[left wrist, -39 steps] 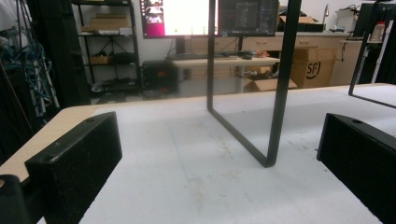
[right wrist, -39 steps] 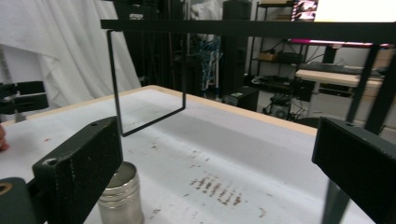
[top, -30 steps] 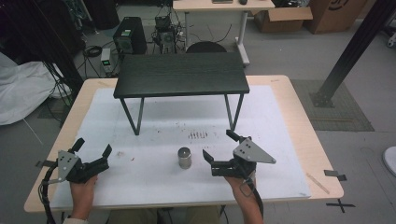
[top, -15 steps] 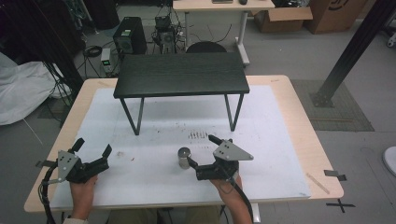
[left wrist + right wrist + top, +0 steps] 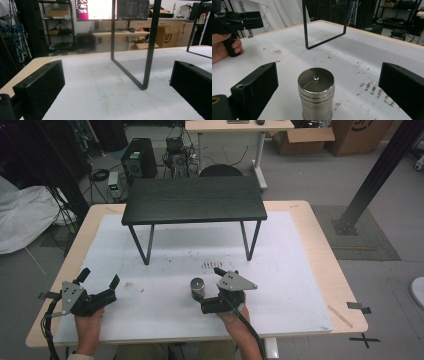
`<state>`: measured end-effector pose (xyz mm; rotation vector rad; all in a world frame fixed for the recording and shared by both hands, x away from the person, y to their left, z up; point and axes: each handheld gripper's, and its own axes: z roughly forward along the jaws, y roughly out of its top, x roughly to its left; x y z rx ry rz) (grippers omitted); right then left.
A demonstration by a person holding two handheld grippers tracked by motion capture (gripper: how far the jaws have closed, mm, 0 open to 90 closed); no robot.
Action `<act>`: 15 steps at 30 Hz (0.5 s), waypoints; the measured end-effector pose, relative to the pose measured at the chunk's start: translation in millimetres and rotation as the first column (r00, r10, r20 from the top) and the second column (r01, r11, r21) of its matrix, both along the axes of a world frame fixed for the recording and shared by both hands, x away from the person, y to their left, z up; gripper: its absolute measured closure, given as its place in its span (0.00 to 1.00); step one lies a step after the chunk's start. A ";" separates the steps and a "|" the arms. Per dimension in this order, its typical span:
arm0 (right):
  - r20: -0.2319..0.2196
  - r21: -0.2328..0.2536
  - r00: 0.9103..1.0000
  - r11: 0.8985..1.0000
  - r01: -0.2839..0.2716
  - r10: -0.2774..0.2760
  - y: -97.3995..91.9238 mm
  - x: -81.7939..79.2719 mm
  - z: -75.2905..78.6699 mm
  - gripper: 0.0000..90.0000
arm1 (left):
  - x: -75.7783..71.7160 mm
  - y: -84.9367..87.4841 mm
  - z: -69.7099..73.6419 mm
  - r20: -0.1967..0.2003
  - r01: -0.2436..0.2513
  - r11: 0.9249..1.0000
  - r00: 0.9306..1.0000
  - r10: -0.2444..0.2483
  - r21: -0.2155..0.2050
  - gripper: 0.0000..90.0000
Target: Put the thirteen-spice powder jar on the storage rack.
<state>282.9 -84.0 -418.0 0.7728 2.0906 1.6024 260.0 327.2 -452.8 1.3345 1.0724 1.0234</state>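
Cylinder, small, brushed metal, ribbed sides, flat lid with centre stud (image 5: pixel 316 96): stands upright on the white sheet (image 5: pixel 280 265) covering the pale wooden counter (image 5: pixel 320 227), toward the near edge and a little right of centre; in the high view it sits at (image 5: pixel 198 288). Right gripper (image 5: pixel 210 287), black, two-jaw, with grey three-cornered plate on top: held low over the sheet just to the right of the cylinder and pointed left toward it; jaws spread wide, one to each side of the cylinder with clear gaps, nothing grasped. Left gripper (image 5: pixel 100 281), black, two-jaw: held near the front left corner of the counter, well apart from the cylinder; jaws spread wide and empty, bare sheet between them in the left gripper view. Left hand (image 5: pixel 223 48): wrapped around that gripper's handle, seen far off in the right gripper view. Low table, black, flat wooden top on thin metal loop legs (image 5: pixel 194 200): stands on the sheet beyond the cylinder, toward the far edge. Sheet surface: scattered small brown and reddish specks around the cylinder.
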 end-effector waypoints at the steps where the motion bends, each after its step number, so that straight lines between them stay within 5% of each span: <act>1: -0.008 -0.003 1.000 1.000 -0.001 0.001 2.8 1.3 -3.8 0.03 | 0.0 0.0 0.0 0.000 -0.001 1.000 1.000 0.001 0.000 0.00; 15: -0.034 -0.027 0.999 1.000 -0.015 0.014 17.5 5.5 -18.7 0.05 | 0.0 0.0 0.0 0.000 0.000 1.000 1.000 0.000 0.000 0.00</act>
